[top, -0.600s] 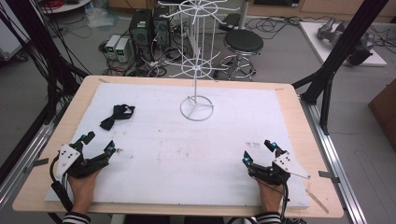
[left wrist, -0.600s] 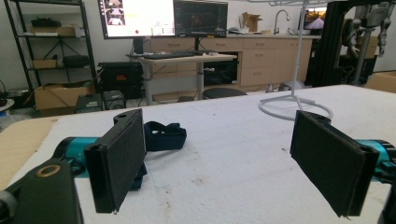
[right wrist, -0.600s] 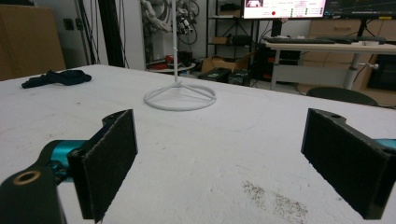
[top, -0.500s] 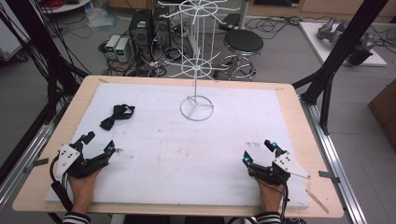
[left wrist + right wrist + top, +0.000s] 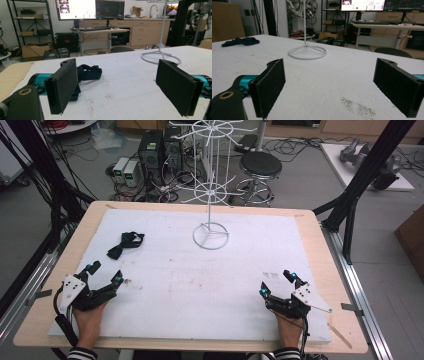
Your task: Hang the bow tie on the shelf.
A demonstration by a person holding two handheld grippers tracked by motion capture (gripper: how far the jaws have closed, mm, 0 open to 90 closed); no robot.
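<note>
A dark bow tie (image 5: 125, 244) lies on the white sheet (image 5: 170, 270) at the far left; the left gripper view has the bow tie (image 5: 88, 72) just beyond its left jaw. A white wire display stand (image 5: 211, 195) rises at the back centre on a ring base (image 5: 307, 52). My left gripper (image 5: 105, 273) rests near the front left, jaws wide open and empty. At the front right my right gripper (image 5: 276, 282) is also open, nothing between its jaws.
The wooden table edge (image 5: 45, 305) frames the sheet. Black frame posts (image 5: 357, 180) stand at the right and left. Behind the table are a round stool (image 5: 260, 166), computer cases (image 5: 150, 150) and cables on the floor.
</note>
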